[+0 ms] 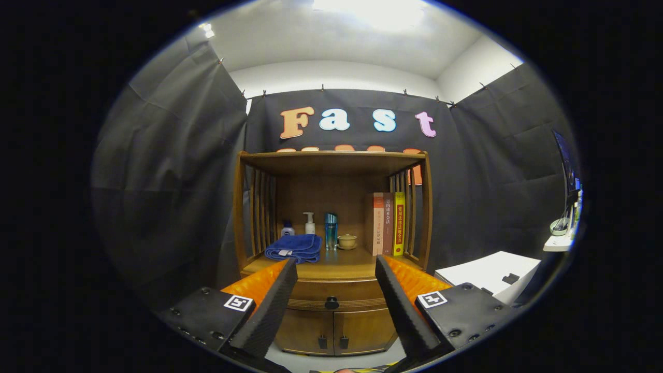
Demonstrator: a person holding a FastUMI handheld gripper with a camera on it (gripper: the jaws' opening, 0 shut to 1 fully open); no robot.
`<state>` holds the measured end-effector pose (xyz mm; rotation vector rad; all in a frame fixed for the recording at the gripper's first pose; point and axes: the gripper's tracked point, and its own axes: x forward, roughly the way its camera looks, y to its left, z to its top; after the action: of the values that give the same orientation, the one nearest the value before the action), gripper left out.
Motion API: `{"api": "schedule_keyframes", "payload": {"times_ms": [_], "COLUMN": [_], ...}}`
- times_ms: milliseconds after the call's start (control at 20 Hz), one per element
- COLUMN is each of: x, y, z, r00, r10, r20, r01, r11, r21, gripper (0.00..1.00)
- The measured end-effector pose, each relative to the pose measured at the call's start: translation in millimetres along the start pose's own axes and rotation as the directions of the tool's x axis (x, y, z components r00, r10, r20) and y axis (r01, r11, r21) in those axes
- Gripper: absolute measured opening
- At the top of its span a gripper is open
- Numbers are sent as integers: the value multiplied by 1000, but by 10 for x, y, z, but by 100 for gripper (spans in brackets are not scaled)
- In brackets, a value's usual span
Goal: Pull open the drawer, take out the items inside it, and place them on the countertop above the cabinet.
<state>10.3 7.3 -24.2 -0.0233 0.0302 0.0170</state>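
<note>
A wooden cabinet (331, 321) stands ahead against the booth wall. Its drawer (311, 296) is closed, with a dark round knob (331, 302) at its middle. The knob lies beyond my fingers, in line with the gap between them. My gripper (335, 265) is open and holds nothing. The countertop (339, 264) above the drawer sits under a slatted shelf frame. The drawer's contents are hidden.
On the countertop lie a folded blue towel (294, 247), a small bottle (287, 229), a pump bottle (310, 223), a blue tumbler (331, 230), a small lidded cup (347, 241) and three upright books (387, 224). Two lower cabinet doors (334, 331) sit below. A white box (489, 274) stands to the right.
</note>
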Motion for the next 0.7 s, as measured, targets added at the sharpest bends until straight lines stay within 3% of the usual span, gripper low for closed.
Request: {"api": "schedule_keyframes", "payload": {"times_ms": [450, 700], "x": [605, 995], "y": [-154, -122], "z": [-480, -1258], "r00": [1000, 1000], "r10": [-15, -6], "r20": [9, -24], "r01": [15, 5], "r11": [1000, 999], "r21": [-9, -38], "gripper": [99, 99]}}
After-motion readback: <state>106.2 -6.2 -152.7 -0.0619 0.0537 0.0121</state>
